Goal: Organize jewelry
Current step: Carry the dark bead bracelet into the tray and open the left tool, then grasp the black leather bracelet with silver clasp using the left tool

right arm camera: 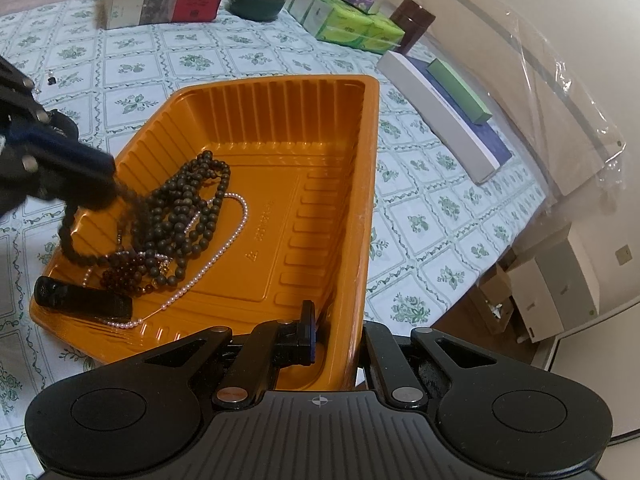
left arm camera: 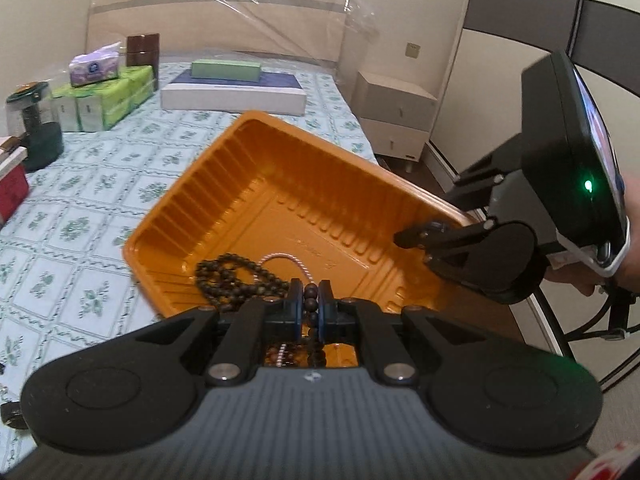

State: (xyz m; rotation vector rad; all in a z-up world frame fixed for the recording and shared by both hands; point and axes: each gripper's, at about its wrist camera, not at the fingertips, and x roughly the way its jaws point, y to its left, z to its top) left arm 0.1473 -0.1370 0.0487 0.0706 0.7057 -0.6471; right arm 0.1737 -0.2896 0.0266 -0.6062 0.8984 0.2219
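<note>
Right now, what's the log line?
left claw: shut on dark bead necklace | right claw: shut on orange tray wall

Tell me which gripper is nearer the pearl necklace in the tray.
Left. The left gripper grips the dark bead string right above the pearl necklace; the right gripper clamps the orange tray wall, farther away.

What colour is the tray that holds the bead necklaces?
Orange; the tray shows best in the right wrist view.
</note>
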